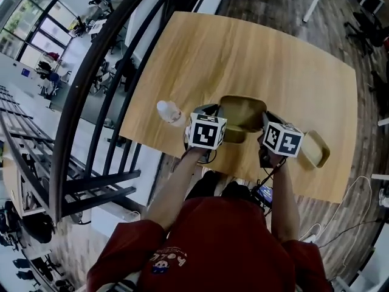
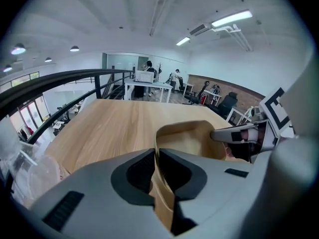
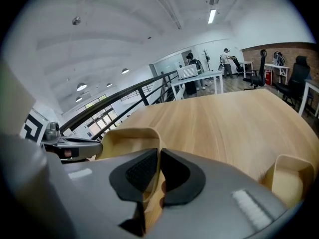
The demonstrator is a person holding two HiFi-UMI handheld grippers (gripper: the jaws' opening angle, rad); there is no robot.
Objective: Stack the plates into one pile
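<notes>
- Claws checked: left claw (image 2: 157,169) has its jaws closed on the rim of the tan plate (image 2: 192,138); pads press both faces of the rim
- right claw (image 3: 159,172) is likewise clamped on the opposite rim of that same plate; nothing else sits between its jaws
- Held plate sits at the centre of the head view, between the two marker cubes, over the near part of the wooden table (image 1: 243,53); whether it clears the tabletop cannot be told
- second plate (image 1: 316,149) lies at lower right of the head view, on the table near its near edge, just right of the right claw and apart from the held plate
- clear plastic bottle (image 1: 169,112) lies at the table's left edge, left of the left claw
- black railing (image 1: 91,102) runs down the left of the frame, beyond the table
</notes>
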